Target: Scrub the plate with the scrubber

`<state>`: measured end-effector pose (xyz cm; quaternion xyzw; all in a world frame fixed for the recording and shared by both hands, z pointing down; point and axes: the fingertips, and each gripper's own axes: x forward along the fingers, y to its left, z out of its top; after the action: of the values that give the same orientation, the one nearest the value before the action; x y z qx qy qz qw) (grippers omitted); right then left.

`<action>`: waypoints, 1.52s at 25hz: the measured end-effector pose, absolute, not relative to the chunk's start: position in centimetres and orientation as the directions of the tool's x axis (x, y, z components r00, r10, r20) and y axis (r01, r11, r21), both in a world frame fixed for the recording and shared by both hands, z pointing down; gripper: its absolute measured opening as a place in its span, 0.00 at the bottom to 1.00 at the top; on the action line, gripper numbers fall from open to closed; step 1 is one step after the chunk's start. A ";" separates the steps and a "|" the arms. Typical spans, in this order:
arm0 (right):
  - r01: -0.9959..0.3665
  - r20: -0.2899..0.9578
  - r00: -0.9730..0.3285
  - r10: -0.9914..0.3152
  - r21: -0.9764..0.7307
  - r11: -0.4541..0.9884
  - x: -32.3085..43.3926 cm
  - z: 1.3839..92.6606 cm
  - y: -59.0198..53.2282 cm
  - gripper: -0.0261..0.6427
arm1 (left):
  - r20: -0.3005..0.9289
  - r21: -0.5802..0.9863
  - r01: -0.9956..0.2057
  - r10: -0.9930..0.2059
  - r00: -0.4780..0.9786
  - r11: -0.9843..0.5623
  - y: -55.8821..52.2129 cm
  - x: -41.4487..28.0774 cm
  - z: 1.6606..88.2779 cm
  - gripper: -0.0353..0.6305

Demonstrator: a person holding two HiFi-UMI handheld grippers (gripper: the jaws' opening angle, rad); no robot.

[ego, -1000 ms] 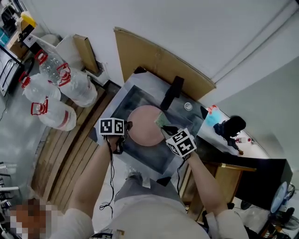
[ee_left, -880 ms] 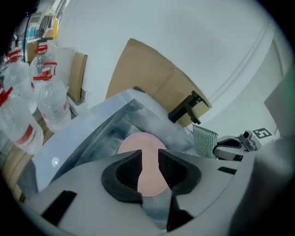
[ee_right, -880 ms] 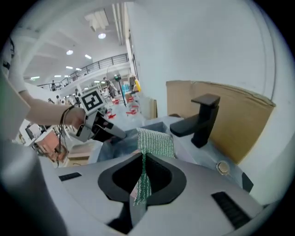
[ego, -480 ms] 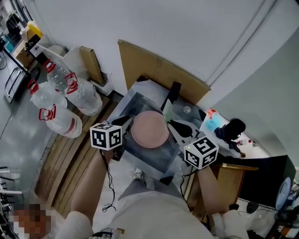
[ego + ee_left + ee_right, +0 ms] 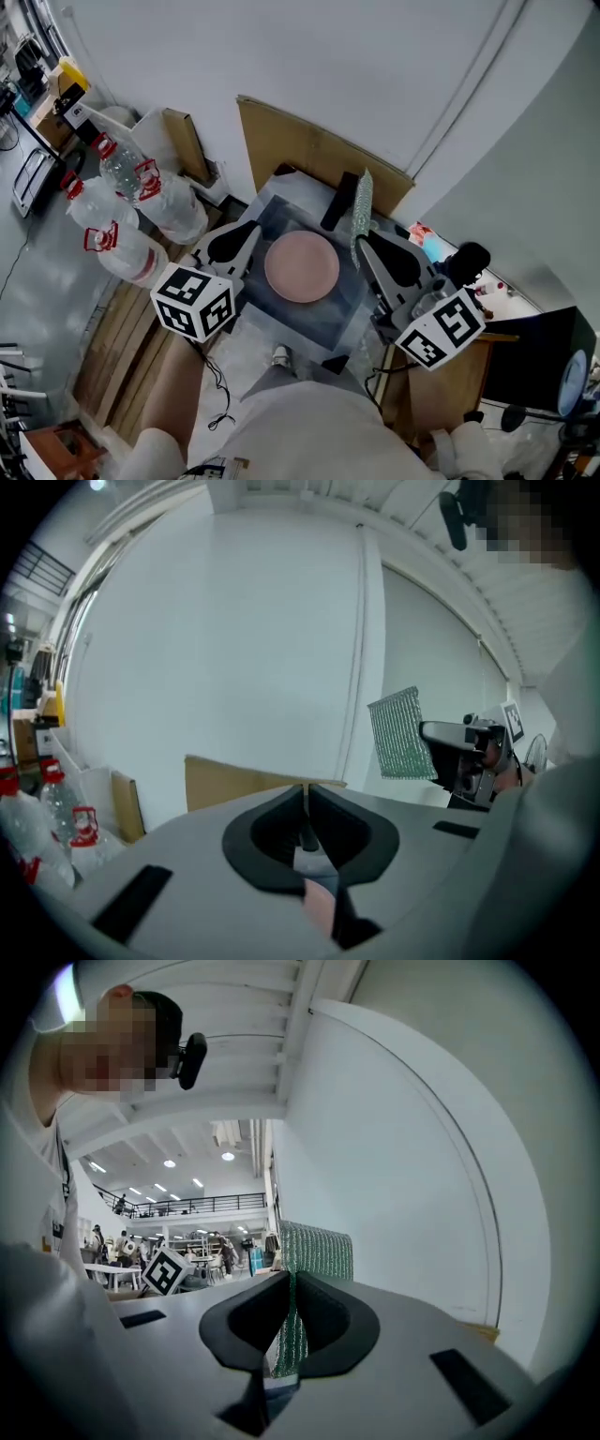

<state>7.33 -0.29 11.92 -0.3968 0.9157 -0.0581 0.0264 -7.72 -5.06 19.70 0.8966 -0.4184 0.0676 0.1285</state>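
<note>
The two jaws of the left gripper [image 5: 306, 799] are pressed together tip to tip with nothing between them. They have just been closing, and they closed on air. In the right gripper view, the right gripper [image 5: 289, 1283] is clenched on the scrubber [image 5: 314, 1246], a green mesh pad that stands on its edge between the pads and rises above them.

The main change is in height. One second ago, in the head view, both grippers were low at the plate: the left one at its left edge, the right one with the scrubber at its upper right edge. Now both appear much larger and closer to the camera, with their marker cubes in the lower part of the frame. The left gripper [image 5: 246, 228] is left of the plate, the right gripper [image 5: 361, 234] is right of it, and the scrubber [image 5: 362, 202] points to the upper middle of the frame. Both gripper views now look at the wall and the room, not into the basin.

The plate [image 5: 302, 266] lies flat and alone in the middle of the frame, inside the dark basin [image 5: 319, 314]. No gripper is touching it.

For the task, I judge that the scrubbing contact is broken: the plate is let go and the scrubber is lifted well clear of it. This looks like the end of the scrubbing, or a pause in it. I cannot tell from here whether the plate is clean.
</note>
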 end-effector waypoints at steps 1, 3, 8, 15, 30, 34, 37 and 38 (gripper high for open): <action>-0.729 -0.018 -0.678 -0.735 -0.104 0.676 7.4 11.1 0.2 0.12 | 0.210 0.136 -0.773 -0.744 0.634 -0.620 -4.7 -7.8 18.7 0.10; -0.740 -0.047 -0.668 -0.743 -0.063 0.669 7.4 9.7 1.2 0.12 | 0.181 0.033 -0.783 -0.767 0.616 -0.621 -3.9 -7.9 16.9 0.10; -0.755 -0.113 -0.651 -0.751 -0.004 0.655 7.3 7.2 3.8 0.12 | 0.103 -0.162 -0.776 -0.792 0.601 -0.610 -1.4 -7.6 13.3 0.10; -0.780 -0.127 -0.625 -0.770 0.161 0.605 5.8 5.4 7.4 0.12 | 0.045 -0.185 -0.787 -0.806 0.591 -0.588 1.5 -7.1 10.2 0.10; -0.745 -0.127 -0.664 -0.737 0.196 0.638 4.3 5.4 9.7 0.12 | 0.090 -0.168 -0.793 -0.810 0.580 -0.586 4.8 -6.7 11.5 0.10; -0.740 -0.119 -0.668 -0.735 0.208 0.639 4.1 5.5 9.6 0.12 | 0.102 -0.163 -0.796 -0.812 0.574 -0.583 5.0 -6.7 12.0 0.10; -0.740 -0.116 -0.668 -0.735 0.210 0.639 4.1 5.8 9.3 0.12 | 0.102 -0.160 -0.795 -0.811 0.576 -0.585 5.0 -6.7 12.1 0.10; -0.740 -0.114 -0.668 -0.735 0.209 0.640 4.0 5.9 9.2 0.12 | 0.105 -0.161 -0.794 -0.810 0.577 -0.586 5.0 -6.7 12.2 0.10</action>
<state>4.05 9.25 5.88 -0.4073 0.9054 0.1196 0.0092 -6.68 5.05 12.17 0.8866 -0.4523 0.0836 -0.0482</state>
